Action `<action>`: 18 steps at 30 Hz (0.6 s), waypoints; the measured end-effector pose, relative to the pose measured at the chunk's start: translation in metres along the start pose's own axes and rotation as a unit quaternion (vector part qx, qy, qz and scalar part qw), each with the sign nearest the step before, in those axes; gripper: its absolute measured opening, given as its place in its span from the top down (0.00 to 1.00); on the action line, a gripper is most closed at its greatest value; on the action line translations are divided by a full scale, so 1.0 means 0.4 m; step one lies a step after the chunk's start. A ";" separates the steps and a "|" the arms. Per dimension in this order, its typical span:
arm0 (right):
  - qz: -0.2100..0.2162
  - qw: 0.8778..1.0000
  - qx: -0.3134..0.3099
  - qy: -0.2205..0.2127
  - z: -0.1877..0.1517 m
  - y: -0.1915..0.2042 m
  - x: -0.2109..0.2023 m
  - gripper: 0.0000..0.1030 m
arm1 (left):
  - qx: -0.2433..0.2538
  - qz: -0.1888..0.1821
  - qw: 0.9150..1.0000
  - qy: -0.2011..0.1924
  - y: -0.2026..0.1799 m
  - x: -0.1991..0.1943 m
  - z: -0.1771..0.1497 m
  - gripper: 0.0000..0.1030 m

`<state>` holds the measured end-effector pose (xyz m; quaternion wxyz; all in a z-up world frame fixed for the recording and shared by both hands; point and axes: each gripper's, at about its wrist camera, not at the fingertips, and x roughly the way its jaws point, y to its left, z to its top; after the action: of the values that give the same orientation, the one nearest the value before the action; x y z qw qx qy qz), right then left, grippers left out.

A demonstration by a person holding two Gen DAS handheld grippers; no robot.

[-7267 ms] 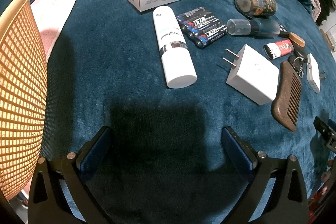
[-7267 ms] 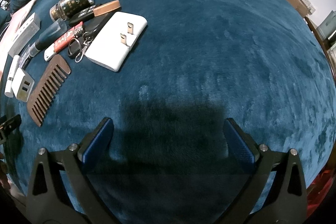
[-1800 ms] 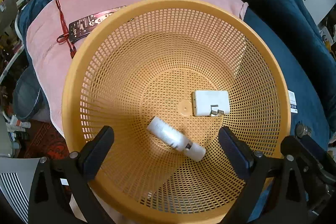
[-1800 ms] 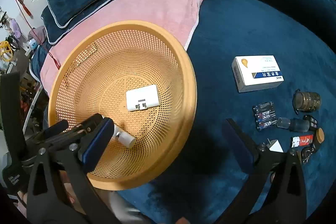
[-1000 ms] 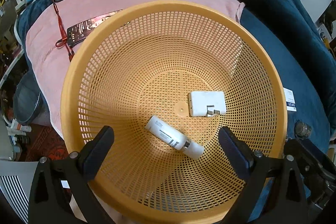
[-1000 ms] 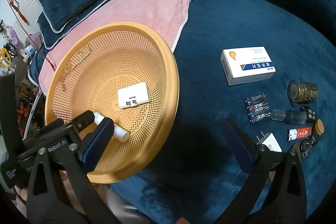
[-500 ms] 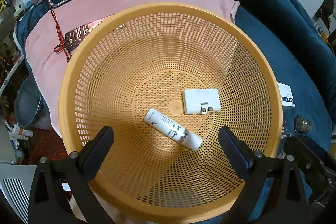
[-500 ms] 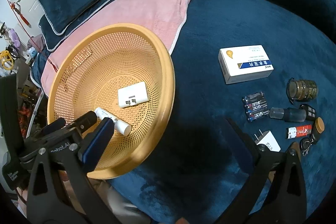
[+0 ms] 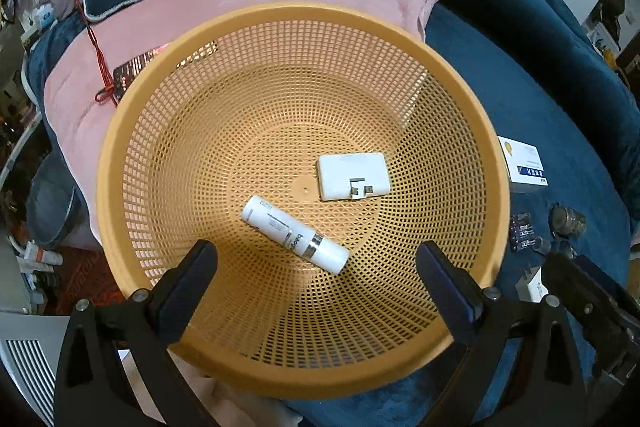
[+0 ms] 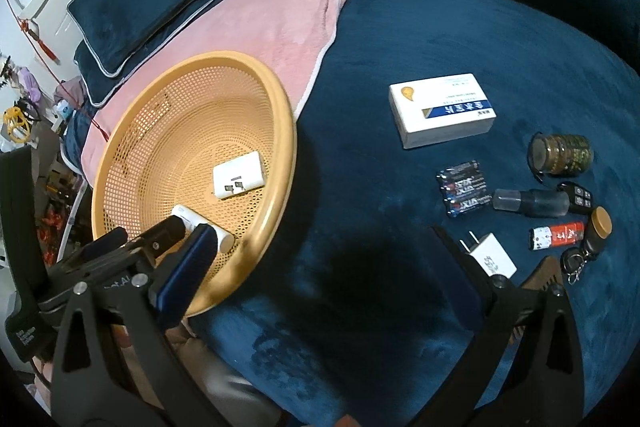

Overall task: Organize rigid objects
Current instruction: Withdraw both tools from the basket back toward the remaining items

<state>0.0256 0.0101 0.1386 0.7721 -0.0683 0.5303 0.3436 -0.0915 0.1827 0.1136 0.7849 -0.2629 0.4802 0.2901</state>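
In the left wrist view the left gripper (image 9: 316, 267) hangs wide open and empty above the round orange mesh basket (image 9: 494, 167) holding a white cylindrical tube (image 9: 294, 234) and a flat white charger (image 9: 354, 176), while in the right wrist view the right gripper (image 10: 324, 267), also spread open and empty, partly hides the brown wooden comb (image 10: 540, 277) on the dark blue plush blanket (image 10: 400, 47).

Basket (image 10: 276, 163) left of frame, holding charger (image 10: 239, 175) and tube (image 9: 294, 239). Box (image 10: 442, 115), batteries (image 10: 464, 189), jar (image 10: 560, 153), small plug (image 10: 491, 255) at right on blanket (image 10: 400, 35).

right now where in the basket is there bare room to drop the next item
The basket is mostly bare: its far half and left wall hold nothing. The flat white charger and the white tube fill the centre and near right, apart from each other.
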 end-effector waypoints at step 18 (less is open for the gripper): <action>-0.004 0.998 0.059 -0.010 -0.039 -0.168 -0.051 0.00 | 0.064 -0.003 0.998 0.014 -0.157 -0.008 -0.044 0.03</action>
<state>0.0501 -0.0573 0.1323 0.7816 -0.0213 0.5414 0.3092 -0.0587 0.1265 0.1179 0.7944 -0.2176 0.5079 0.2524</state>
